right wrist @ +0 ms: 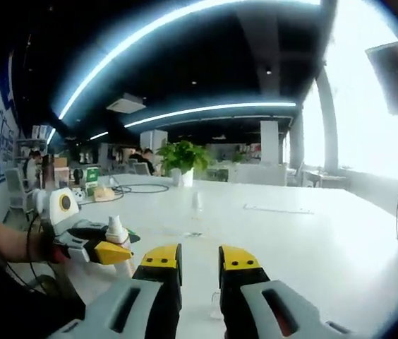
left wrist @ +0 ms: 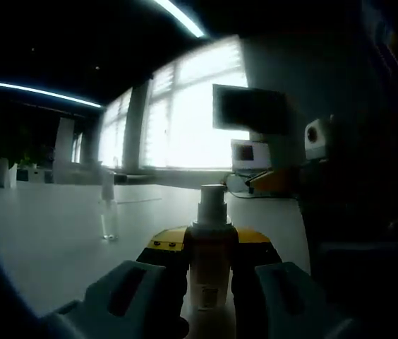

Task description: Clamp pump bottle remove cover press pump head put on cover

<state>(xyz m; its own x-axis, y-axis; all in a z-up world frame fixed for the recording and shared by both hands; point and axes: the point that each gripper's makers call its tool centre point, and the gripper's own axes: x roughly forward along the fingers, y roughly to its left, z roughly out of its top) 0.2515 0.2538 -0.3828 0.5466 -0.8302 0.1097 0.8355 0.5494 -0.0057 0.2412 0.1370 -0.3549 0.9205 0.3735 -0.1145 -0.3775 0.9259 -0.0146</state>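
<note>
The pump bottle [left wrist: 209,254] stands upright between my left gripper's [left wrist: 209,272] yellow-tipped jaws, which are shut on its body. Its bare pump head [left wrist: 212,201] rises above them. The clear cover [left wrist: 108,212] stands on the white table [left wrist: 51,233], off to the left and farther away. In the right gripper view, the left gripper [right wrist: 114,253] comes in from the left, held by a hand, with the white pump head [right wrist: 116,227] sticking up from it. My right gripper [right wrist: 200,265] is open with nothing between its jaws. The cover [right wrist: 197,205] stands beyond it on the table [right wrist: 312,240].
A dark monitor [left wrist: 252,109] and a small white device [left wrist: 317,138] stand at the table's far right. A potted plant [right wrist: 183,157], cables [right wrist: 139,188] and a flat sheet [right wrist: 276,209] lie farther out. Chairs and people are in the back left.
</note>
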